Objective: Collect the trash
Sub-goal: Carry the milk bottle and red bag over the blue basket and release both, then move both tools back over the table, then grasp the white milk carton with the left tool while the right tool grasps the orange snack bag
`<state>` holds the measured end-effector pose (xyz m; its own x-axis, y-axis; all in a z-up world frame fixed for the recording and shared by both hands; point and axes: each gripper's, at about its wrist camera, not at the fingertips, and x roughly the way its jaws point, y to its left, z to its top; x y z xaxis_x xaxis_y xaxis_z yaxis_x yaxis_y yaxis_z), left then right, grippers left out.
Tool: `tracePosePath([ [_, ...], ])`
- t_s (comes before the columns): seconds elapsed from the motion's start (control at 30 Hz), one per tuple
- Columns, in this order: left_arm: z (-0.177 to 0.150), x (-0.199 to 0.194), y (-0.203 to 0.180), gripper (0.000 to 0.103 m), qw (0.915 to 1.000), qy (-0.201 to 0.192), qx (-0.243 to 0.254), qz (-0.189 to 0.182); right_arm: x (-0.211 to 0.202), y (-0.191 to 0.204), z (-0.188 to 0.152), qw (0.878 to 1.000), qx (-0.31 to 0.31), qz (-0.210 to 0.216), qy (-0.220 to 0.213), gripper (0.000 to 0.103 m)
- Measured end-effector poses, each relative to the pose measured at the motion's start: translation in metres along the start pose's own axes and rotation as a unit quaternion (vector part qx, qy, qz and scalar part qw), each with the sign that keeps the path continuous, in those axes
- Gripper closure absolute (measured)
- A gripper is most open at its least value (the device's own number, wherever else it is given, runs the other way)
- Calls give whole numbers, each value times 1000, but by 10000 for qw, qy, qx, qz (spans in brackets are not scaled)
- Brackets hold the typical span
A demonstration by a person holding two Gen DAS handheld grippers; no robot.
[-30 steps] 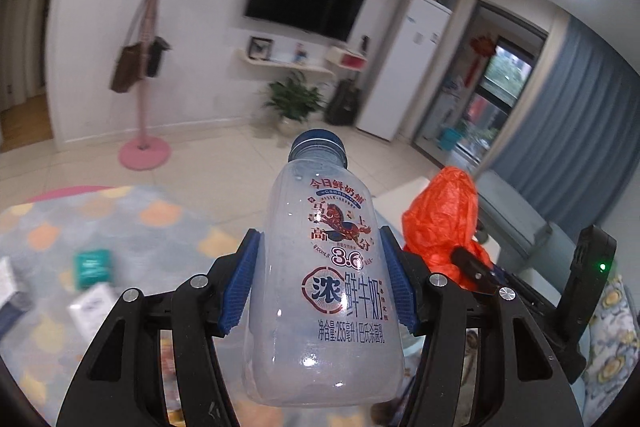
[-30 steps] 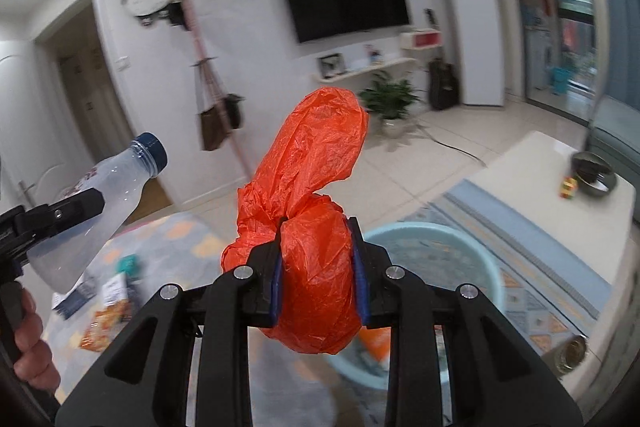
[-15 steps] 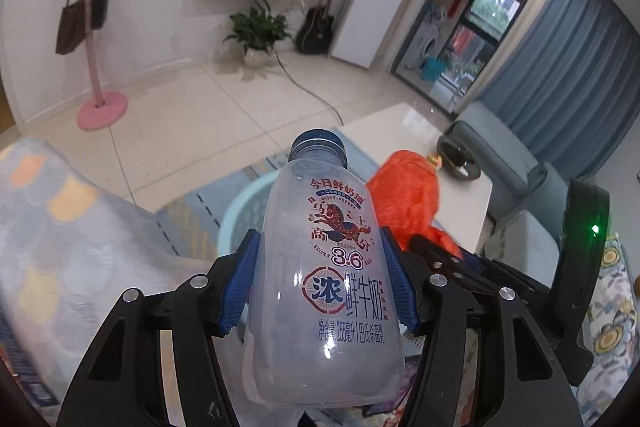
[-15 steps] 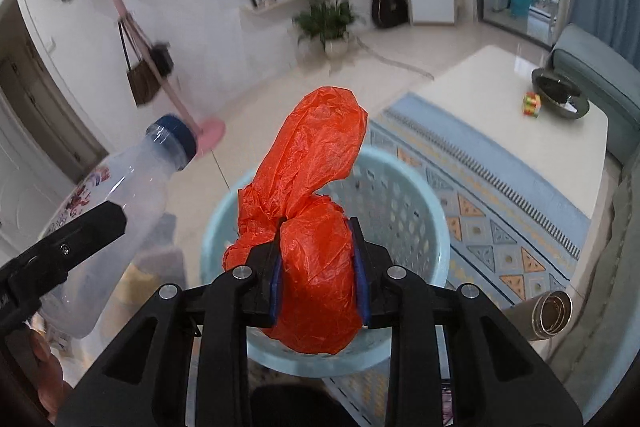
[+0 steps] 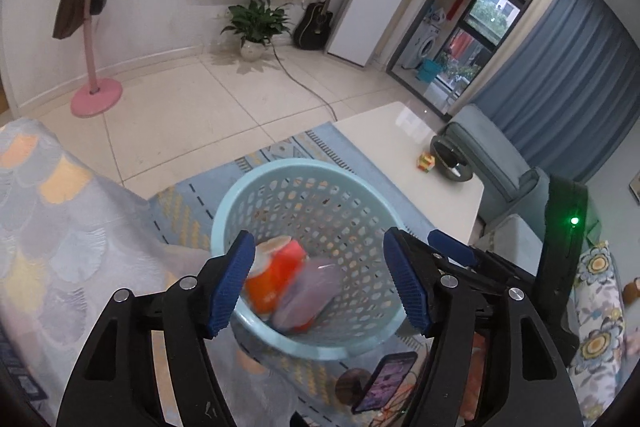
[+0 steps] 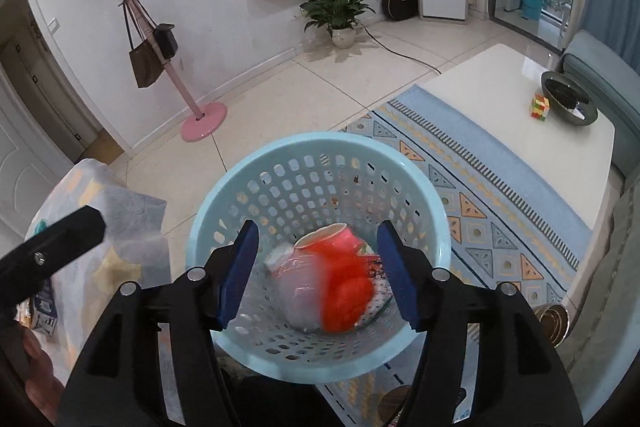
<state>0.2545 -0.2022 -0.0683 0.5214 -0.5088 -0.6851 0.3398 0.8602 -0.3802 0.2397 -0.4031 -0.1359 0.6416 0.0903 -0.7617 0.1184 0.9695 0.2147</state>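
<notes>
A light blue perforated basket (image 5: pixel 296 171) (image 6: pixel 248 163) stands on the rug below both grippers. Inside it, blurred by motion, lie the clear milk bottle (image 5: pixel 308 291) (image 6: pixel 298 297), the orange plastic bag (image 6: pixel 346 289) and an orange cup (image 5: pixel 276 267) (image 6: pixel 332 239). My left gripper (image 5: pixel 320 283) is open and empty above the basket's near side. My right gripper (image 6: pixel 318 271) is open and empty above the basket; its finger (image 5: pixel 452 247) shows in the left wrist view, and the left gripper's finger (image 6: pixel 52 243) shows in the right wrist view.
A white coffee table (image 6: pixel 500 95) with a puzzle cube (image 6: pixel 539 108) and a dark bowl (image 6: pixel 568 99) stands to the right. A patterned blanket (image 5: pixel 52 227) lies left. A phone (image 5: pixel 384 383) lies on the rug in front of the basket. A pink coat stand (image 6: pixel 200 119) is behind.
Both grippers opened over the basket. The milk bottle and the orange bag left the jaws and dropped into it. Both views tilted down toward the basket.
</notes>
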Motion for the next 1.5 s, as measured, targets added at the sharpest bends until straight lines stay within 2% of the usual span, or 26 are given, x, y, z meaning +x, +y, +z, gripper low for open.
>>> tracePosePath([
  [0.3, -9, -71, 2, 38, 9987, -503, -48, -65, -56, 32, -2, 9985, -342, 159, -392, 45],
  [0.5, -20, -136, 13, 37, 9951, -983, -71, 64, -97, 78, -11, 9941, -585, 546, -734, 45],
  [0.6, -30, -170, 27, 34, 9919, -1240, -131, 235, -110, 105, -19, 9907, -740, 772, -836, 44],
  [0.67, -36, -189, 38, 33, 9894, -1391, -186, 370, -118, 127, -26, 9878, -862, 940, -889, 40],
  [0.87, -51, -246, 88, 31, 9798, -1688, -489, 950, -121, 194, -50, 9789, -1292, 1381, -770, 38],
  [1.0, -63, -281, 140, 30, 9698, -1768, -770, 1493, -112, 230, -67, 9748, -1544, 1480, -638, 38],
  [1.17, -67, -309, 212, 23, 9556, -1631, -961, 2259, -91, 271, -85, 9696, -1806, 1616, -330, 38],
  [1.2, -65, -309, 228, 23, 9533, -1550, -994, 2394, -87, 277, -87, 9691, -1816, 1646, -278, 39],
  [1.3, -58, -305, 274, 23, 9502, -1282, -1149, 2597, -73, 290, -90, 9683, -1833, 1694, -80, 55],
  [1.37, -60, -300, 302, 23, 9487, -1108, -1261, 2680, -62, 296, -92, 9681, -1862, 1677, 81, 71],
  [1.43, -61, -292, 324, 23, 9441, -977, -1366, 2837, -53, 299, -95, 9673, -1920, 1641, 231, 77],
  [1.5, -62, -284, 338, 23, 9456, -836, -1452, 2789, -48, 302, -100, 9669, -1950, 1618, 295, 80],
])
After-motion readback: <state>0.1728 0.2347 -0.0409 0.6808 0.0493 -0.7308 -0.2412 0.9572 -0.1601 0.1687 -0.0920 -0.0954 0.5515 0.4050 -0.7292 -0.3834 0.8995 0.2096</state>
